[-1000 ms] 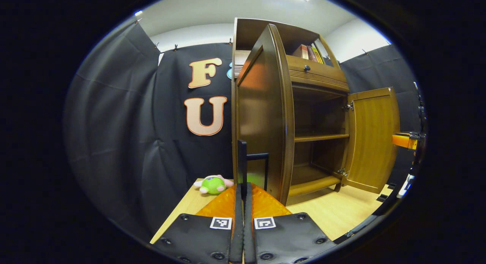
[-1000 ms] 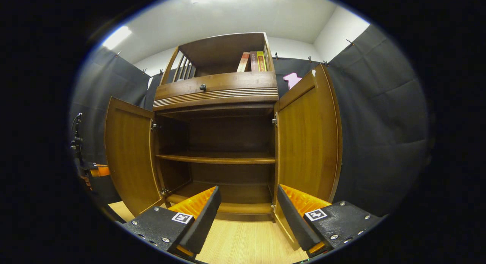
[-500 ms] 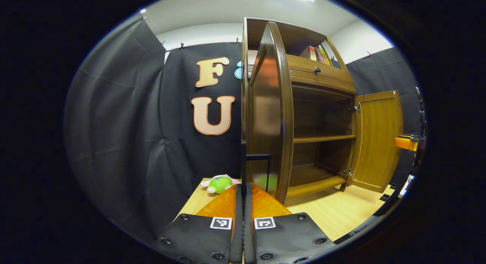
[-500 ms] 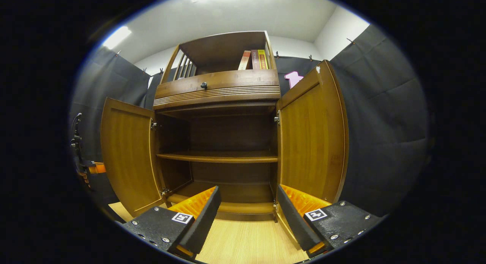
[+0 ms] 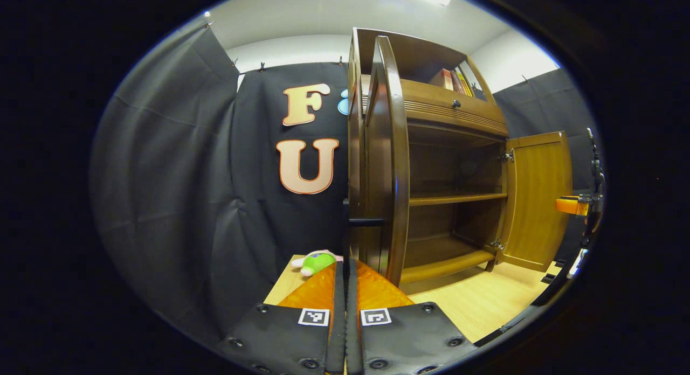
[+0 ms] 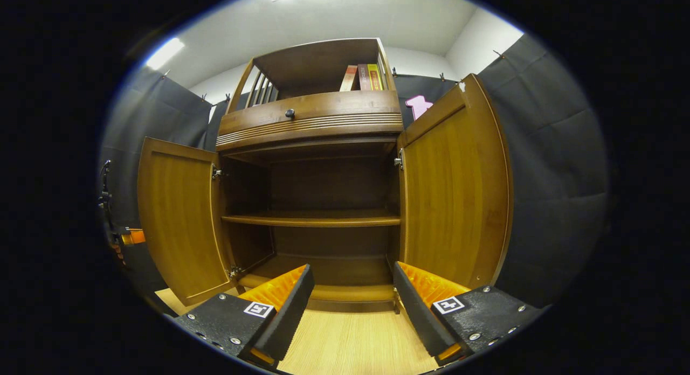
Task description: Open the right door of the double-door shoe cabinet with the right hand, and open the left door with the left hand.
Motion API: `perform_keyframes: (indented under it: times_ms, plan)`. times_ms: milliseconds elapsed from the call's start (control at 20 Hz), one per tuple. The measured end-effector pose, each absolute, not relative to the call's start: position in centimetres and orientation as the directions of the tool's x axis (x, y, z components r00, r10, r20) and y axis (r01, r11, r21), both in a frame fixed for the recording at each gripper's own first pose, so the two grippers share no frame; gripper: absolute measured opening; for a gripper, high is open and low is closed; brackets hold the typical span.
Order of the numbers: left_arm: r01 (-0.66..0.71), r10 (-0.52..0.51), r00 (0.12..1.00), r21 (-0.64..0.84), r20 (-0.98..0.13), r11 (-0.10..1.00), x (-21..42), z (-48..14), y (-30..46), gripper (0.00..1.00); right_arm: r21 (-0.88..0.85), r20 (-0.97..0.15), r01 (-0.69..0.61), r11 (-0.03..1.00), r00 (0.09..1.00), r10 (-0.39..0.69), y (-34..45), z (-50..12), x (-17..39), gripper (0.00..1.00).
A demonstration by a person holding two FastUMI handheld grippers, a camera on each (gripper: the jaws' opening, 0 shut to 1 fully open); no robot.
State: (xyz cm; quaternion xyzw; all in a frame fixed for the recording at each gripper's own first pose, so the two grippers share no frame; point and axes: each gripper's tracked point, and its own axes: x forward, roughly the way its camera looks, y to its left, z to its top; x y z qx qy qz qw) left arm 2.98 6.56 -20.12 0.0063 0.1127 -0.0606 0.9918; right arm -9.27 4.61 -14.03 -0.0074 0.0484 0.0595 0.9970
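The left door (image 5: 384,165) has swung wider over the last second, edge-on now, drawn by the left gripper (image 5: 345,267) clamped on its black handle (image 5: 362,222). The right gripper (image 6: 353,289) hangs released; the right door (image 6: 453,186) stands wide. The task looks nearly done.

- Shoe cabinet (image 6: 318,148): stands on the floor (image 6: 350,342), against the booth's back wall.
- Left door (image 6: 180,219): swung out to the cabinet's left side; right door (image 6: 453,186): swung out to its right side.
- Inner shelf (image 6: 312,220): between the two doors, midway up the compartment.
- Drawer with knob (image 6: 289,113): above the compartment.
- Books (image 6: 364,77): upright in the top bay, at its right end.
- Plush toy (image 5: 317,262): on the floor, left of the cabinet, beside the wall.
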Motion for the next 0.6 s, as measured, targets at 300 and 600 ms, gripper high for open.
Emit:
perform_keyframes:
  times_ms: [300,600]
  plan:
    - [0.076,-0.081,0.972,-0.034,-0.222,0.997,0.9,-18.9,7.2,0.07,0.000,-0.107,-0.120,0.993,0.987,0.119,4.5,-14.3,-8.8,1.00]
    - [0.026,-0.028,0.974,-0.012,-0.223,1.000,-1.0,-16.5,5.7,0.07,0.011,-0.118,-0.121,0.993,0.986,0.121,3.9,-13.9,-8.0,1.00]
